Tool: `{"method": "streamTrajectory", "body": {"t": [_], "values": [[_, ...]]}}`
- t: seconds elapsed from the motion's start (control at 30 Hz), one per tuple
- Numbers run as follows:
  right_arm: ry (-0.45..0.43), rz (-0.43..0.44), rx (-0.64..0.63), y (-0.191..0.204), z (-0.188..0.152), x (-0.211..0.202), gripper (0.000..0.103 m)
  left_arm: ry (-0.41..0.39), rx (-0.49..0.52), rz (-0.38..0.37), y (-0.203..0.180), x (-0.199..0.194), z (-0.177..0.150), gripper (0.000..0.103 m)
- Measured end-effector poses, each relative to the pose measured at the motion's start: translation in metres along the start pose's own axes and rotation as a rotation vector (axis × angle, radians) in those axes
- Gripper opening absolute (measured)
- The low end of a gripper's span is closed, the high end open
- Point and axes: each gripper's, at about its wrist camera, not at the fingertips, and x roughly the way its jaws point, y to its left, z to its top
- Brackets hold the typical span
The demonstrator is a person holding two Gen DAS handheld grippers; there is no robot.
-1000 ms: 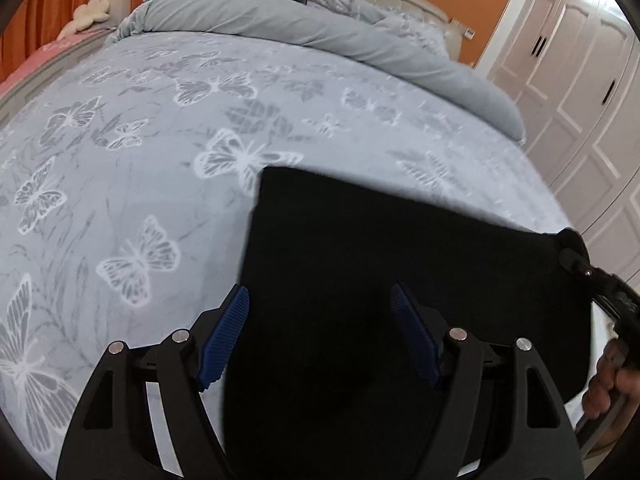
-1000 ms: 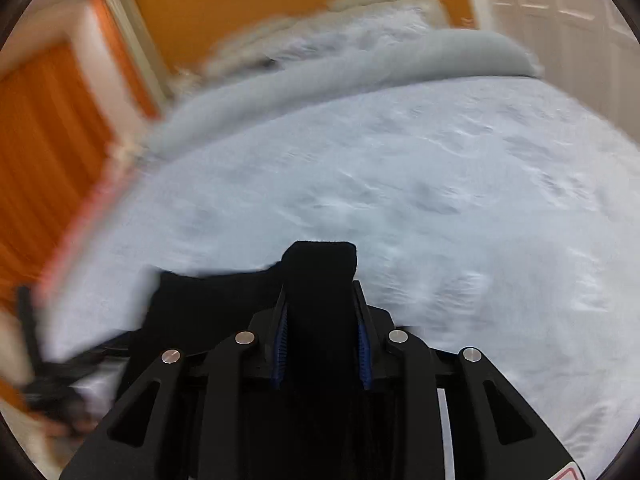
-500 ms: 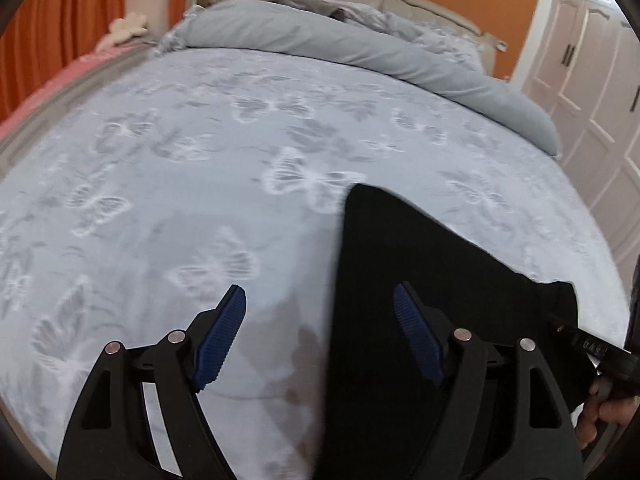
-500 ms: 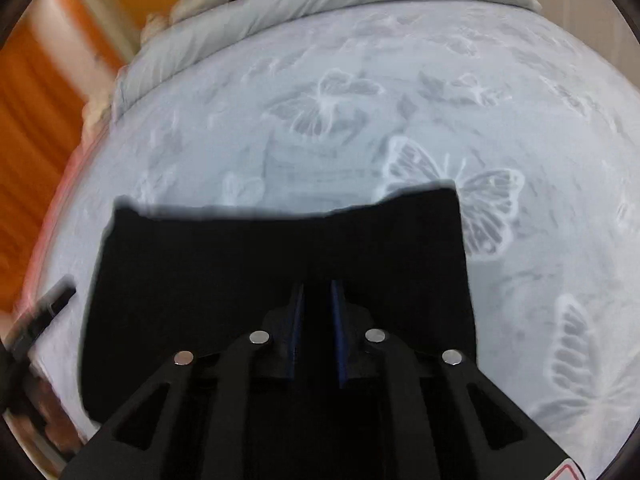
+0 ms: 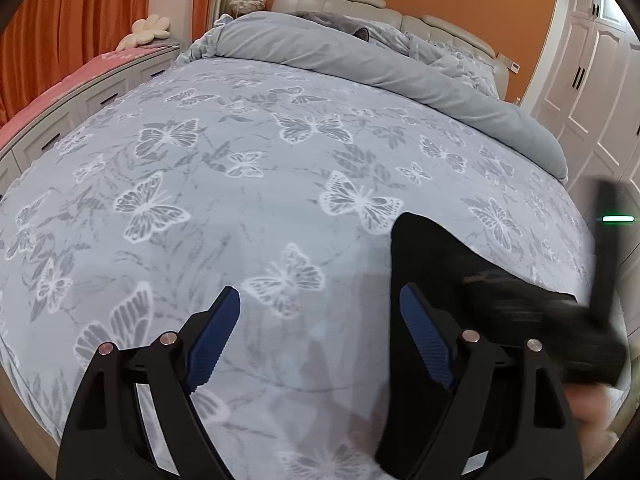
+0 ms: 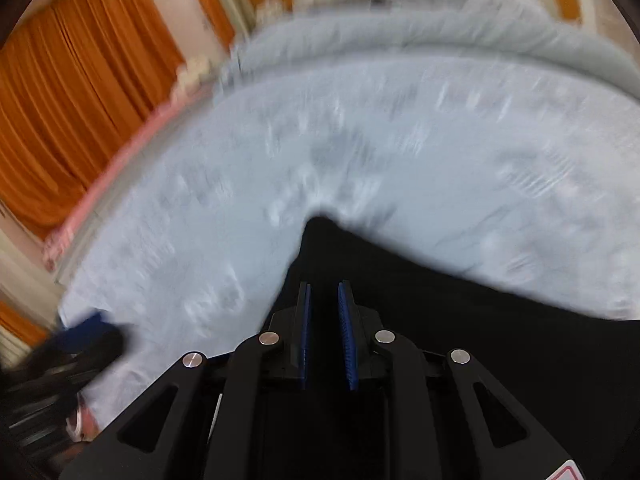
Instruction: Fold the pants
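The bed point(image 5: 280, 200) is the biggest thing. It fills both views, and its blue-grey cover has white butterflies on it. A rolled grey duvet point(image 5: 400, 76) lies across the far end, at 12 o'clock. Orange curtains point(image 5: 80, 20) hang at 10 o'clock, and white wardrobe doors point(image 5: 592, 92) stand at 2 o'clock.

The black pants point(image 5: 432, 256) lie on the cover near the front edge of the bed. In the left view they sit at 4 o'clock, with one corner pointing up the bed. In the right view they spread from the middle out to 4 o'clock point(image 6: 460, 340).

The left gripper point(image 5: 316, 344) is let go, and its jaws have just been opening wider. Only the cover shows between its blue pads. The pants are just beside its right finger.

The right gripper point(image 6: 325, 332) is nearly closed, with a thin gap between its pads. Its jaws have just opened a little. Black cloth is under it, but it is too dark and blurred to tell if it pinches the pants.
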Motion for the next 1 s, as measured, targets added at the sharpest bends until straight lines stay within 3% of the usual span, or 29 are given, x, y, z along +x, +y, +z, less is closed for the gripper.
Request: {"method": "streamTrajectory", "body": {"t": [0.03, 0.07, 0.17, 0.3, 0.37, 0.4, 0.5, 0.63, 0.77, 0.8, 0.83, 0.9, 1.0], "values": [[0.023, -0.026, -0.022, 0.002, -0.005, 0.025, 0.017, -0.005, 0.006, 0.006, 0.001, 0.0, 0.0, 0.08], [-0.018, -0.042, -0.059, 0.011, -0.008, 0.033, 0.018, -0.009, 0.014, 0.021, 0.003, 0.0, -0.001, 0.08], [-0.042, -0.127, -0.156, 0.036, -0.011, 0.026, 0.018, -0.014, 0.038, 0.035, 0.006, 0.001, 0.0, 0.08], [-0.118, 0.03, -0.029, 0.03, -0.009, 0.006, 0.018, -0.018, -0.003, -0.003, 0.011, -0.006, 0.002, 0.08], [-0.069, 0.018, -0.023, 0.029, -0.014, 0.038, 0.011, -0.046, -0.033, -0.051, 0.013, -0.017, 0.004, 0.081], [-0.073, 0.004, -0.04, 0.034, -0.016, 0.043, 0.014, -0.061, -0.038, -0.056, 0.012, -0.021, 0.004, 0.083], [-0.091, 0.049, -0.061, 0.042, -0.004, 0.024, 0.018, -0.102, -0.039, -0.068, 0.007, -0.032, 0.006, 0.083], [-0.17, -0.033, 0.05, -0.009, 0.009, -0.051, 0.018, -0.129, -0.022, -0.101, -0.003, -0.041, 0.007, 0.085], [-0.156, -0.149, 0.217, -0.104, -0.006, -0.093, 0.017, -0.085, 0.04, -0.121, -0.03, -0.027, -0.002, 0.089], [-0.125, -0.177, 0.257, -0.126, -0.012, -0.088, 0.0, -0.06, 0.059, -0.13, -0.039, -0.02, -0.006, 0.09], [-0.061, -0.249, 0.31, -0.159, -0.022, -0.075, 0.0, -0.033, 0.075, -0.141, -0.048, -0.013, -0.011, 0.09], [-0.113, -0.18, 0.435, -0.195, -0.035, -0.082, 0.0, 0.002, 0.097, -0.155, -0.06, -0.005, -0.018, 0.089], [-0.191, -0.147, 0.437, -0.182, -0.045, -0.118, 0.005, 0.017, 0.139, -0.139, -0.077, 0.003, -0.029, 0.089]]}}
